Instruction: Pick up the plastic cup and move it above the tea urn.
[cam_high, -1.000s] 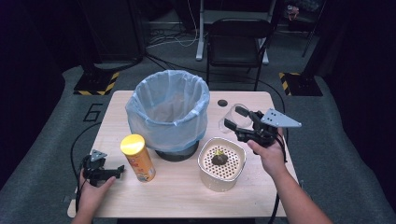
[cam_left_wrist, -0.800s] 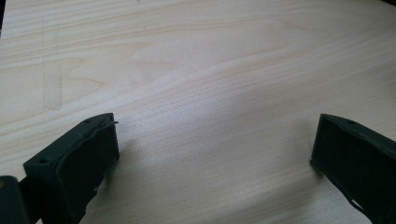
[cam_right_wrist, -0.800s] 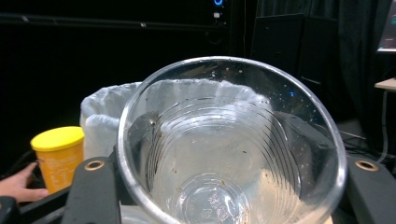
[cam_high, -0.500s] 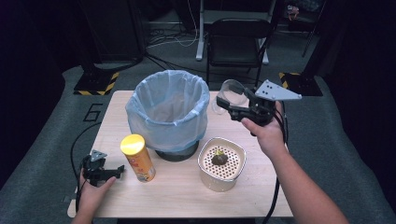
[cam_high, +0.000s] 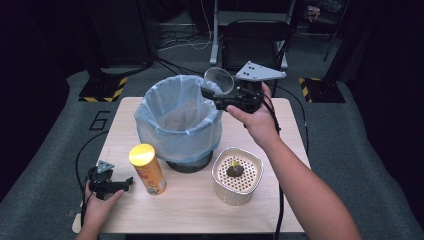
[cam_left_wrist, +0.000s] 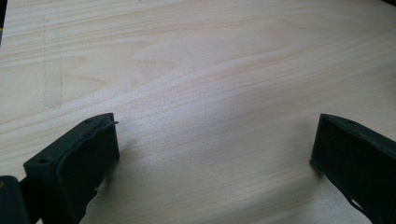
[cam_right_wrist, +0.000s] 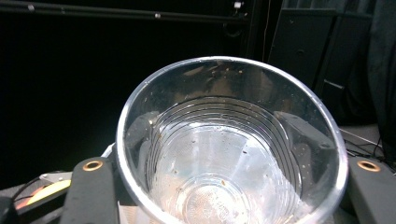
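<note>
Nearest, the left gripper rests on the tabletop at the person's left, its jaws spread wide with nothing but bare wood between them, as the left gripper view confirms. Just beside it stands a yellow-lidded can, and toward the right sits a perforated basket with a dark clump of scraps inside. Beyond these, the bin with its pale blue liner takes the middle of the tabletop. Farther back and raised above the bin's far right rim, the right gripper has its jaws clenched on a clear plastic cup, pinching it by the sides; they have just eased open slightly, with the cup between them. That is where trouble could start: the cup's wall is thin and slick, so a loosening grip may let it slip and drop outside the liner, or onto the rim and bounce off. It sits over the bin's edge rather than its middle, so a release here might miss. Squeezing harder could instead buckle the wall. In the right gripper view the cup looks ribbed, transparent and empty of liquid, speckled with small brown crumbs along its inside.
</note>
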